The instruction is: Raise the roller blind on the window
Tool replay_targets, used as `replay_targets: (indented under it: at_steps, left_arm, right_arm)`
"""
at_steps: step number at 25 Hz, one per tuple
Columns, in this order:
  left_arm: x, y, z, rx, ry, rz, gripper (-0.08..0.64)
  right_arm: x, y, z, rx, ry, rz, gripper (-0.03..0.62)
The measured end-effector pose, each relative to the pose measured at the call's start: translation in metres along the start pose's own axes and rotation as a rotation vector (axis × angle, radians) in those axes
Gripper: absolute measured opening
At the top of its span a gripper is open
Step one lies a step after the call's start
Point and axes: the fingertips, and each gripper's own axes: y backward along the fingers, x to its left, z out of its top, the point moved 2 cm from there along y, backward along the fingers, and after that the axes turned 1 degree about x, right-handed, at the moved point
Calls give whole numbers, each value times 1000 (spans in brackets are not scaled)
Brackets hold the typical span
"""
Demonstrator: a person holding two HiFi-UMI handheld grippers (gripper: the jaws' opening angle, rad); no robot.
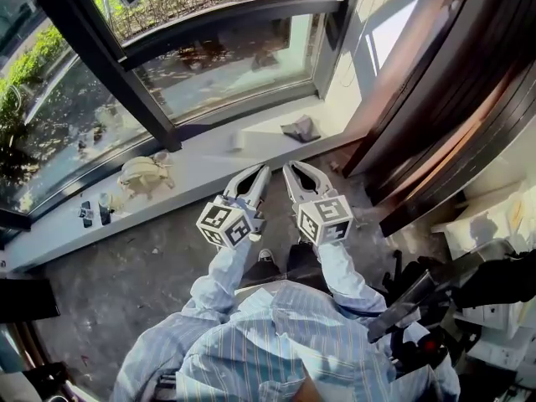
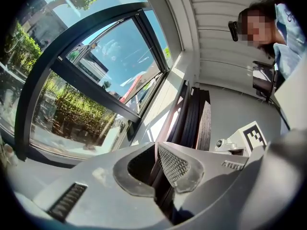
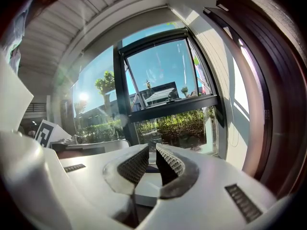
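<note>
1. Window point(image 1: 234, 57) straight ahead of both claws: dark frame, large panes, greenery and sky outside. Roller blind itself not made out in any view; glass uncovered wherever visible.
2. In the right gripper view, a thin cord-like line point(image 3: 233, 126) down the white wall point(image 3: 225, 80), just right of the window. Too fine to say more.
3. White sill point(image 1: 209, 162) below the window, carrying:
   - a crumpled grey cloth point(image 1: 300, 129) towards the right
   - a beige bundle point(image 1: 142, 174) further left
   - a few small dark bits point(image 1: 94, 212) near the left end
4. Left claw point(image 1: 261, 170) clenched – tips together in its own view, nothing gripped. Aimed roughly level towards the sill.
5. Right claw point(image 1: 293, 167) released – small gap between the meshed pads, nothing in it, only window and sill seen through the gap. Just beside the left claw, close but apart, tipped slightly down.
6. Both claws side by side over the grey floor point(image 1: 126, 283), marker cubes facing up, striped sleeves point(image 1: 222, 279) behind them.
7. Dark brown stacked panels point(image 1: 435, 115) right of the window, past the white wall, leaning along the right edge of the head view.
</note>
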Motion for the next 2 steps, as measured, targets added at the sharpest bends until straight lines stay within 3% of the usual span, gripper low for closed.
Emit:
replay_targets:
  at_steps: [2]
  left_arm:
    - [1,8,1,-3,2,-2,15]
  right_arm:
    - [8,-1,-1,-2,-4,1,52]
